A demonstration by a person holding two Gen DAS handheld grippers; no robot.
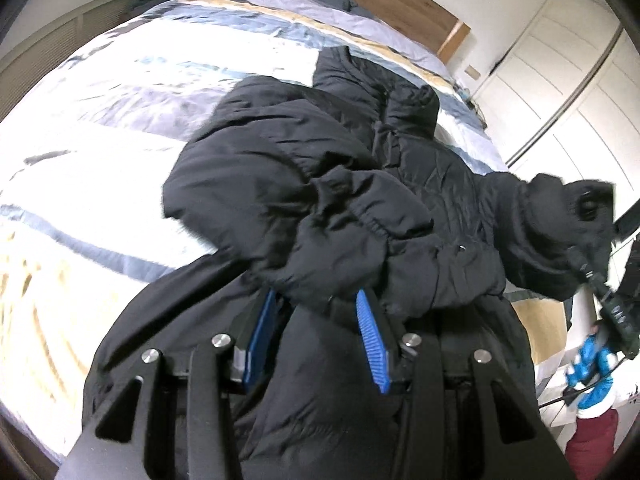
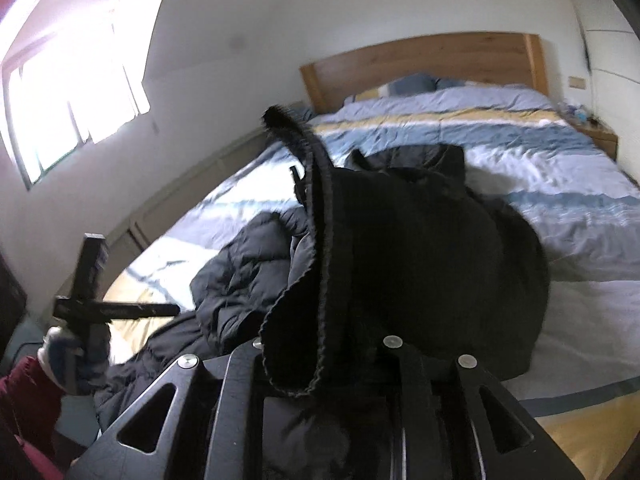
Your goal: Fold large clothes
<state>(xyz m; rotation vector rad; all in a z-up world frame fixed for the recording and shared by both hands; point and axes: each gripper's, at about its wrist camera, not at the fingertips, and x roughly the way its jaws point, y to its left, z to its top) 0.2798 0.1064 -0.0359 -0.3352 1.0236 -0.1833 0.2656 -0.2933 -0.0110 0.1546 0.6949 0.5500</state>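
A black puffer coat lies crumpled on the striped bed. My left gripper has its blue pads apart, and a bunched cuff of the coat sits over and between the fingertips. My right gripper is buried in the coat's black fabric with a ribbed edge draped over it; its fingertips are hidden. In the left wrist view the right gripper lifts a sleeve end at the far right.
The bed has a wooden headboard and a blue, white and yellow quilt. White wardrobe doors stand on the right. A window is on the left wall. A low nightstand stands beside the bed.
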